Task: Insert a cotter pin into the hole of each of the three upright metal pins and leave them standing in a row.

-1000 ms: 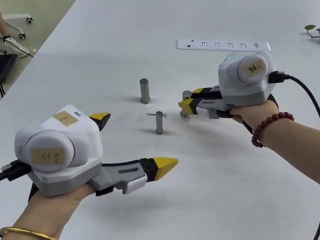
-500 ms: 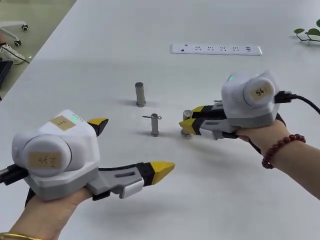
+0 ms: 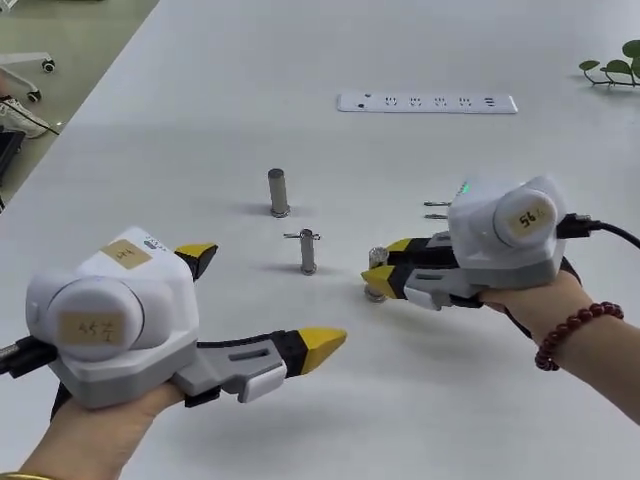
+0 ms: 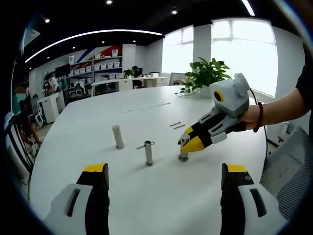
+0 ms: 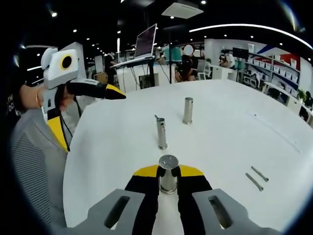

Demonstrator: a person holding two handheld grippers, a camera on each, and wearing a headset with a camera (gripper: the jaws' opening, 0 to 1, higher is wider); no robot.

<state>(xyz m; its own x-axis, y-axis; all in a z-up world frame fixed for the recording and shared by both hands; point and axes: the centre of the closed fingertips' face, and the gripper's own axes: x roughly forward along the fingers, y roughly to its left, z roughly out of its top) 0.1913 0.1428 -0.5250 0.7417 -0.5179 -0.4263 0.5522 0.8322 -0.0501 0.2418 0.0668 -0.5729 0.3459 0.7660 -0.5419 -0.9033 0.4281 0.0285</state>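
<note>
While the left tool (image 3: 262, 297) hovers released, its jaws spread wide above the white worktop (image 3: 200, 120), the right tool (image 3: 385, 272) grasps the nearest metal pin (image 3: 377, 260), which stands upright on the surface. The head view half hides this grip behind the tool's body. The right gripper view shows the pin's round top pinched between the yellow tips. The middle metal pin (image 3: 308, 252) carries a cotter pin (image 3: 297, 236) through its hole, and the far metal pin (image 3: 278, 192) stands beyond it. Two loose cotter pins (image 3: 436, 209) lie near the right tool.

Satin grey metal pin (image 5: 167, 172), smooth matt white table (image 5: 225, 122)
</note>
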